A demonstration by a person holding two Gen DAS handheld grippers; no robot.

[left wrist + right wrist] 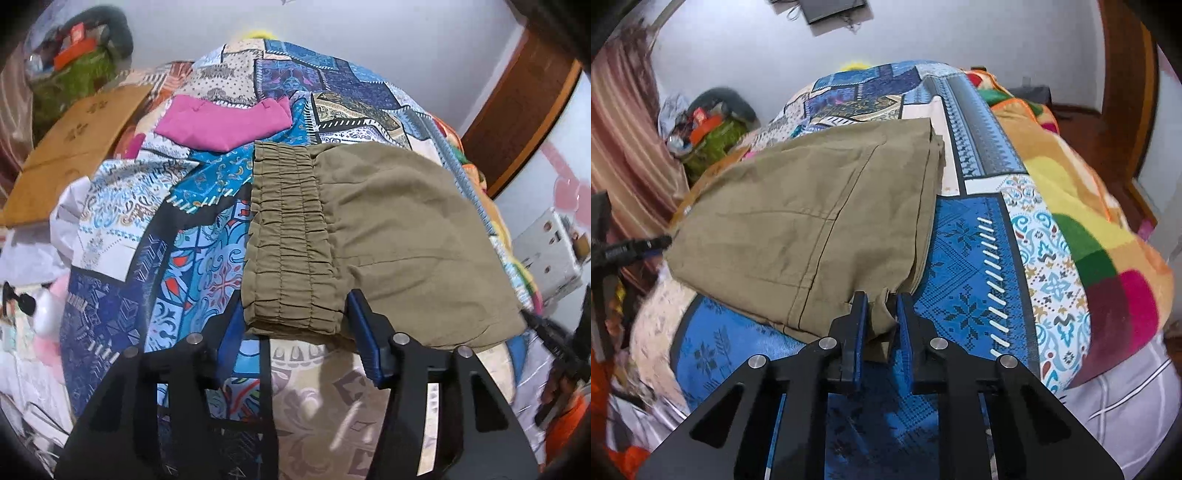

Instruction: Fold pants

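The olive-khaki pants (pixel 376 236) lie folded on the patchwork bedspread (pixel 192 258). In the left wrist view my left gripper (pixel 295 314) is open, its blue pads either side of the elastic waistband's near corner (pixel 291 273). In the right wrist view the pants (pixel 798 221) spread ahead and to the left. My right gripper (pixel 881 314) has its blue pads closed in on a bunched corner of the pants fabric (pixel 882 314). The left gripper's tip (pixel 639 245) shows at the pants' left edge.
A folded magenta garment (pixel 225 123) lies farther back on the bed. A wooden board (pixel 74 147) and clutter stand at the left. A multicoloured blanket (pixel 1089 229) covers the bed's right side. A wooden door frame (pixel 524 110) is at the right.
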